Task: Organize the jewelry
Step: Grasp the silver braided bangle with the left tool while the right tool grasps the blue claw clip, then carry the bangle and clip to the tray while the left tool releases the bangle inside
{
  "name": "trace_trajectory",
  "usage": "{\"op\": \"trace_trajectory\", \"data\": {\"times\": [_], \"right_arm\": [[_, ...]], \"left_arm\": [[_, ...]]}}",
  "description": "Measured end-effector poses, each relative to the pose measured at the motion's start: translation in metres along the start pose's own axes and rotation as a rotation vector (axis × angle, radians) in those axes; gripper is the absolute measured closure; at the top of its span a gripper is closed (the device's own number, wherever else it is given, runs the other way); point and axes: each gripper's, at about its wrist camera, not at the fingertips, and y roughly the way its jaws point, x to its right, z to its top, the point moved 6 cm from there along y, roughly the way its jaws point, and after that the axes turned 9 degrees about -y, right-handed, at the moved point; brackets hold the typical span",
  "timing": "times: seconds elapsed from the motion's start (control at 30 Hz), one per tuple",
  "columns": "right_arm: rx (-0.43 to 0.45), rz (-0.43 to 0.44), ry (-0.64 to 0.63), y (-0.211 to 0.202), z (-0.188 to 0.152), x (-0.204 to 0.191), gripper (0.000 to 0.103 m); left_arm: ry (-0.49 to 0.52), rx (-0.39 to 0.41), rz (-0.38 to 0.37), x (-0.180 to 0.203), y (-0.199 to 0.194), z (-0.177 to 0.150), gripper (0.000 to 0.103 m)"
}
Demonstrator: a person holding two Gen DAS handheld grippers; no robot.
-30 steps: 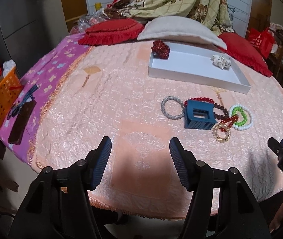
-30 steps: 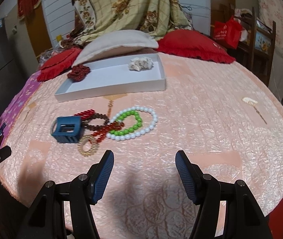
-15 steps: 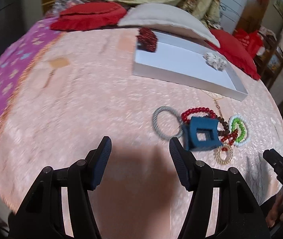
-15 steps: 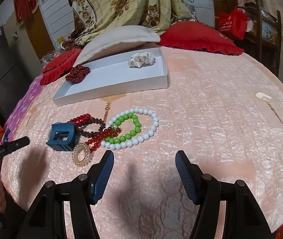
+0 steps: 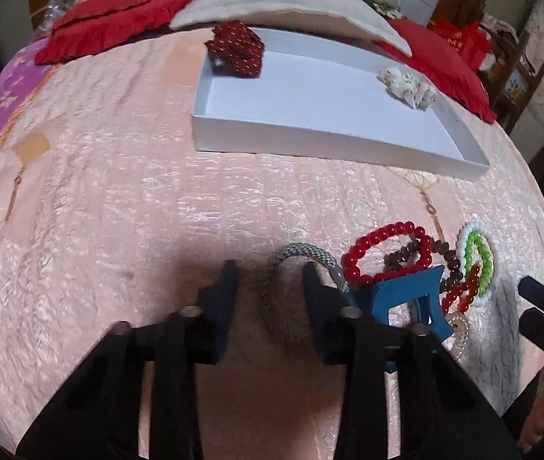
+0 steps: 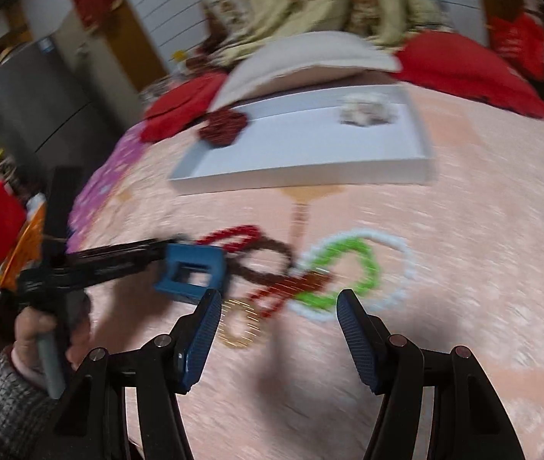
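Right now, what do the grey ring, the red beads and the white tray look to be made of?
The grey ring looks like woven cord or fabric: a matte, speckled braid with a smooth joining sleeve. The red beads look like glass or plastic: round, glossy, with bright highlights. The white tray is probably cardboard or thin plastic: flat matte walls and sharp folded corners.

A grey woven ring bracelet (image 5: 302, 255) lies flat, touching a blue plastic claw clip (image 5: 406, 299). Right, tangled red (image 5: 383, 235), brown (image 5: 444, 253), green (image 5: 479, 249) and white (image 5: 463, 237) bead bracelets.
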Motion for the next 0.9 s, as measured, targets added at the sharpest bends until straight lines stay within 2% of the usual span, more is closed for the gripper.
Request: {"op": "trace_trajectory", "data": {"times": [0.03, 0.07, 0.27, 0.37, 0.5, 0.7, 0.9], "right_arm": [[-0.004, 0.017, -0.021, 0.006, 0.005, -0.008, 0.041], [-0.013, 0.032, -0.049, 0.014, 0.01, -0.016, 0.041], [-0.061, 0.081, -0.142, 0.06, 0.028, -0.041, 0.042], [-0.082, 0.101, -0.176, 0.078, 0.033, -0.048, 0.047], [-0.104, 0.129, -0.196, 0.092, 0.031, -0.053, 0.064], [-0.08, 0.132, -0.197, 0.08, 0.031, -0.057, 0.085], [-0.054, 0.153, -0.196, 0.057, 0.027, -0.069, 0.097]], "left_arm": [[0.007, 0.0, 0.002, 0.0, 0.001, 0.001, 0.089], [0.014, 0.001, 0.002, 0.0, 0.001, 0.001, 0.09], [-0.001, -0.006, -0.044, -0.005, 0.001, 0.002, 0.093], [-0.001, -0.004, -0.054, -0.005, 0.001, 0.002, 0.093], [-0.004, -0.004, -0.057, -0.005, 0.0, 0.001, 0.097], [-0.027, -0.001, -0.043, -0.007, -0.009, -0.006, 0.097], [-0.006, 0.059, -0.023, -0.002, -0.038, -0.01, 0.097]]}}
